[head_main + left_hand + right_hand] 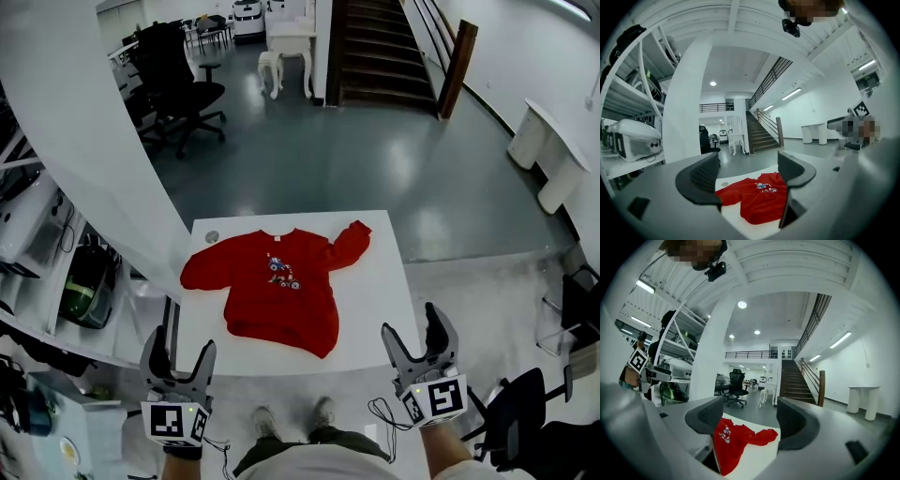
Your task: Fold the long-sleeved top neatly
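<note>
A red long-sleeved top [279,286] with a small printed picture on its chest lies spread on a white table [375,309], neck toward the far edge, both sleeves bunched at its sides. It also shows in the left gripper view as the red top [757,199] and in the right gripper view as the red top [733,441]. My left gripper [178,361] hangs off the table's near left corner, open with nothing between the jaws. My right gripper [420,342] hangs off the near right corner, likewise open and empty. Both point level toward the table.
A white pillar [84,141] and shelving with equipment [37,253] stand on the left. Black office chairs [178,84] and a staircase [384,52] lie beyond the table. A small grey disc [212,236] sits at the table's far left corner. A person's shoes [291,417] show below the near edge.
</note>
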